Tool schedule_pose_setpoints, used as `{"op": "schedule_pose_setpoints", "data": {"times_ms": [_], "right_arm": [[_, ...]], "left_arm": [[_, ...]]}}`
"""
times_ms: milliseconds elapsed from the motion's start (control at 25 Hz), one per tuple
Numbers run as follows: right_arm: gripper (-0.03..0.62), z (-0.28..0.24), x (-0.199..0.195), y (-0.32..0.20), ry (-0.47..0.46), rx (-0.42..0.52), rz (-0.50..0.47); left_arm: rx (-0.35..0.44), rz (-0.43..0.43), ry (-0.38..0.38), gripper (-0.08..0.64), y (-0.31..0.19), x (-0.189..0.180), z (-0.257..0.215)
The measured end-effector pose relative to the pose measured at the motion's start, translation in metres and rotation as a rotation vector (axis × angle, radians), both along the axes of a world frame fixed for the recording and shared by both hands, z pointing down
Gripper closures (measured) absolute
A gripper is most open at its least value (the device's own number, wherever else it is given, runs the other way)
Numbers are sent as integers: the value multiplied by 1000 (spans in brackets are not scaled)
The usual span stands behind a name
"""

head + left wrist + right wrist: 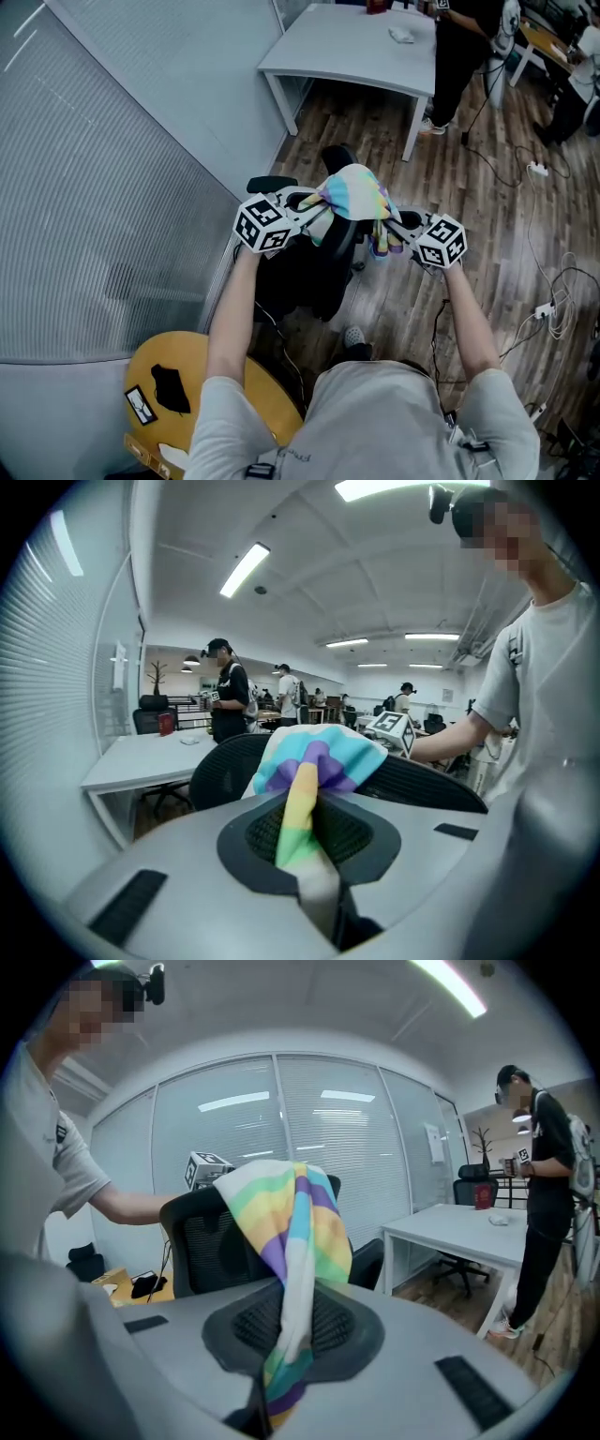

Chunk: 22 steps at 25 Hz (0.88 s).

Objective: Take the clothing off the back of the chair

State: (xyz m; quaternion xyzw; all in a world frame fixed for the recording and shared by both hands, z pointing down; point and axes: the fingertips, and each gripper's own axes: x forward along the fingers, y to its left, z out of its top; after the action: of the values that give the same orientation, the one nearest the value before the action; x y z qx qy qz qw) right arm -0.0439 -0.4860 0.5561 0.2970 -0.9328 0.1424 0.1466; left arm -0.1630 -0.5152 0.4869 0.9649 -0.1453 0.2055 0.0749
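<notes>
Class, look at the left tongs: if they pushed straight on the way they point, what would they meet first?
The left tongs are shut on the rainbow-striped clothing; straight ahead lies more of it, then probably the black chair back, though depth is unclear.

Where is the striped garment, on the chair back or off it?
On: the striped garment drapes over the chair back, its ends pinched by the left tool and right tool.
</notes>
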Motion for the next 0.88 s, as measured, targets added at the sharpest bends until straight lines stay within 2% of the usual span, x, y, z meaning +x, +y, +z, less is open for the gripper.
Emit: {"op": "schedule_pose_setpoints", "data": {"times_ms": [200,400,880], "right_arm": [[543,-19,3,2,-14,29,76],[543,-42,0,6,-21,55,112],[544,-95,-2,23,-61,118,154]], "left_arm": [[47,-162,-3,500,-4,-5,-11],[74,-276,16,500,-5,-13,-28],[140,-361,42,500,15,-14,-85]]}}
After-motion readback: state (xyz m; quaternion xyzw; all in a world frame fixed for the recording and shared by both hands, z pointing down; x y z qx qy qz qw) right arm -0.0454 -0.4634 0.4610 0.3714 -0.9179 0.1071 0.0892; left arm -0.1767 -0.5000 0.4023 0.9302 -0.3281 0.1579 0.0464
